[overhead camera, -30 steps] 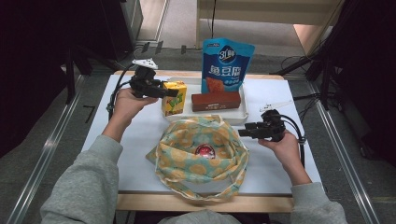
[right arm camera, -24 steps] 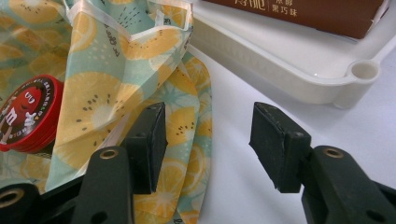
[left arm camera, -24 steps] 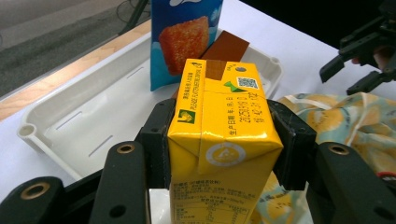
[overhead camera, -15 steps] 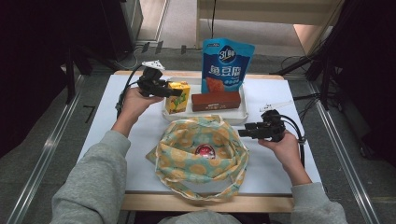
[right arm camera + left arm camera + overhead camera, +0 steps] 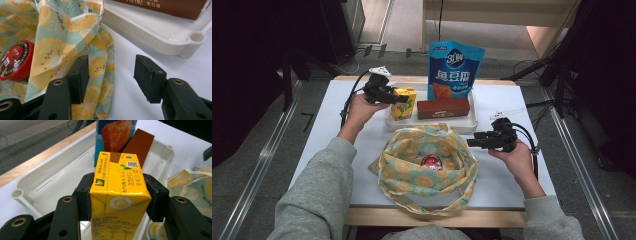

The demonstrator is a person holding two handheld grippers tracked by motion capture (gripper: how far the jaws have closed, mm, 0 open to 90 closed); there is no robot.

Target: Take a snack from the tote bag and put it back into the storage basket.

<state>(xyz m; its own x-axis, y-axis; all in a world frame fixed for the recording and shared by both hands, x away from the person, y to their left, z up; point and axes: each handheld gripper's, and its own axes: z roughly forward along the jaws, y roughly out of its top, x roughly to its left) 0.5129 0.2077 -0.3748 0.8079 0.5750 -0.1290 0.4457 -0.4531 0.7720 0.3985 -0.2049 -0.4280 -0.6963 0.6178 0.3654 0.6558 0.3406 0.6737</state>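
My left gripper (image 5: 398, 98) (image 5: 117, 192) is shut on a yellow drink carton (image 5: 404, 103) (image 5: 118, 197), holding it upright over the left part of the white tray (image 5: 472, 123) (image 5: 50, 180). A brown chocolate box (image 5: 443, 108) (image 5: 138, 145) lies in the tray, with a blue snack pouch (image 5: 454, 67) (image 5: 112, 135) standing behind it. My right gripper (image 5: 472, 142) (image 5: 111, 77) is open at the right rim of a yellow fruit-print cloth bag (image 5: 427, 165) (image 5: 62, 45). A red round candy tin (image 5: 431, 161) (image 5: 15, 61) lies inside the bag.
The white table (image 5: 332, 125) carries everything; its wooden front edge (image 5: 432, 217) runs below the bag. Dark cables (image 5: 532, 145) trail from both grippers. Bare tabletop lies left of the bag and at the far right.
My left hand has carried the yellow carton to the right and down, from beside the tray's left end to over the tray. The right gripper has stayed where it was.
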